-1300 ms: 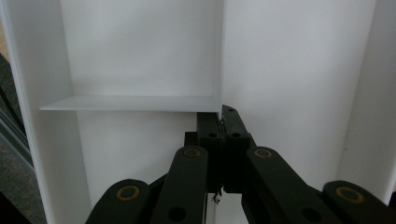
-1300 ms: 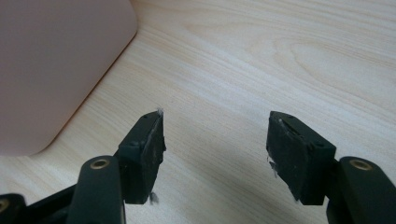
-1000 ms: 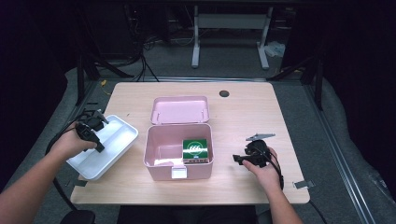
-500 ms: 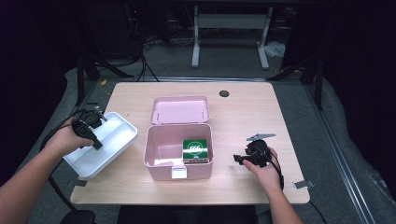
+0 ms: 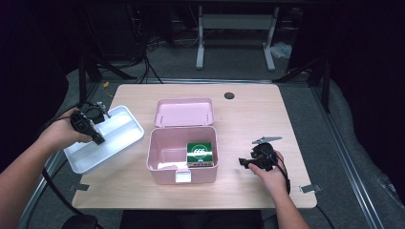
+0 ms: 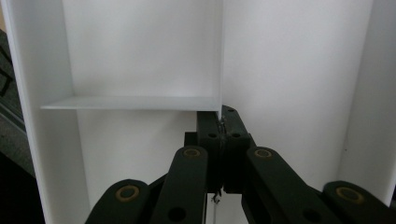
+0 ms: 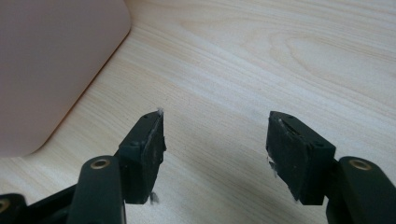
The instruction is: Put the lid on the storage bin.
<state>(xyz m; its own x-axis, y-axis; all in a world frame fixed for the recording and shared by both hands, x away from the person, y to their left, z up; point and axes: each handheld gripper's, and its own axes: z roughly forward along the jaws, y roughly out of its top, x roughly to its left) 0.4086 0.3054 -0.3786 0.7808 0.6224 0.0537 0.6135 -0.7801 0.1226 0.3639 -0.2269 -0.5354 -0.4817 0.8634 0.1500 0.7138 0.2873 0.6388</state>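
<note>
The person's left forearm is coming in from the lower left of the high view, and the left hand-held gripper [image 5: 94,125] is reaching over the near-left edge of the white tray [image 5: 125,137], which is lying askew at the left edge of the table [image 5: 253,114] with one corner hanging past it. The right forearm is coming up from the bottom edge, and the right hand-held gripper [image 5: 248,161] is sitting low over the table, just right of the pink box [image 5: 160,160] and pointing toward it.

The left gripper view is showing what the high view is too small to tell: the left hand-held gripper [image 6: 220,122] is pinching the thin white divider [image 6: 219,56] that is running up the middle of the tray, its jaws pressed together on the divider's near end, right where a cross partition [image 6: 130,103] is meeting it. The right gripper view is showing the right hand-held gripper [image 7: 215,140] with its jaws standing wide apart and nothing between them, bare wood grain below and a rounded corner of the pink box [image 7: 56,65] at the upper left.

The high view is giving the layout that the close views are missing: the pink box is standing open in the middle of the table, its lid [image 5: 185,112] lying back behind it, with a green packet [image 5: 199,151] inside at the right. The tray is lying just left of the box, apart from it, and well apart from the right hand-held gripper.
</note>
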